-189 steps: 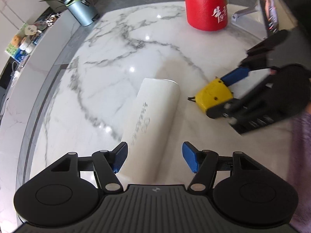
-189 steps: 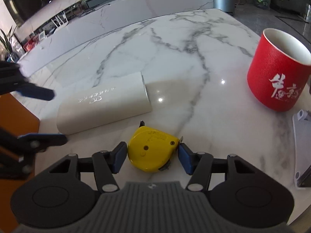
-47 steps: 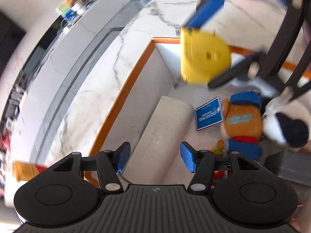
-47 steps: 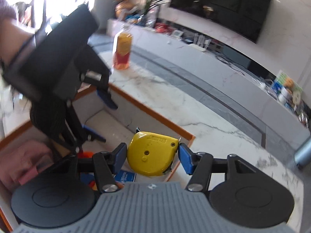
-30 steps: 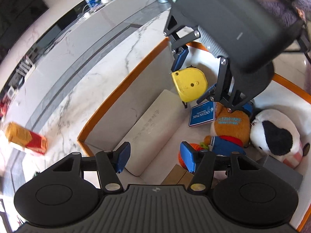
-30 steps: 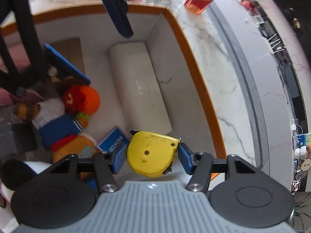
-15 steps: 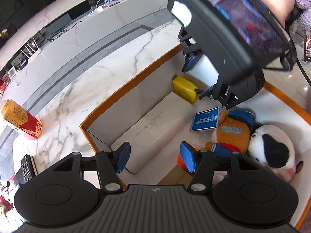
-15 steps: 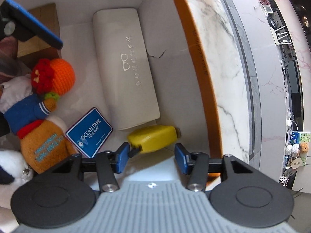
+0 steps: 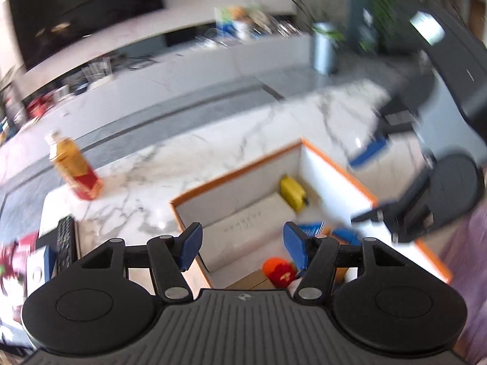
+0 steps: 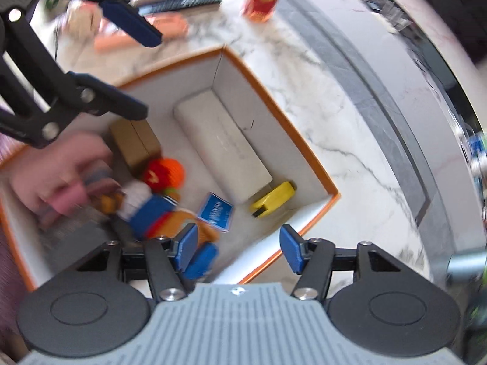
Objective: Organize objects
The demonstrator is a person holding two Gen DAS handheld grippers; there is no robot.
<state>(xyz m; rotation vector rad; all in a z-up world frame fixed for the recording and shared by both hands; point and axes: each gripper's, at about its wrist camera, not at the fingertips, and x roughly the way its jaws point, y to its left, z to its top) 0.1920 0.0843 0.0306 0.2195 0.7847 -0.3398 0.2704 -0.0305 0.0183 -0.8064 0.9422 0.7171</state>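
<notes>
Above the orange-rimmed box (image 10: 316,179), the right hand-held gripper (image 10: 239,251) is hanging with its jaws opening and nothing between them. The left hand-held gripper (image 9: 240,245) is also spreading, empty. Inside the box, the yellow tape measure (image 10: 272,202) is lying in the corner, just beside the end of the white case (image 10: 222,149), which is resting along the box wall. A blue card (image 10: 215,211) and a plush toy (image 10: 146,200) are crowding the box floor nearby. On the desk (image 9: 213,140) beyond the box, a bottle (image 9: 74,172) is standing upright. Judging from the blur, either hand-held gripper could be clipping the box rim or the other's frame while swinging away
</notes>
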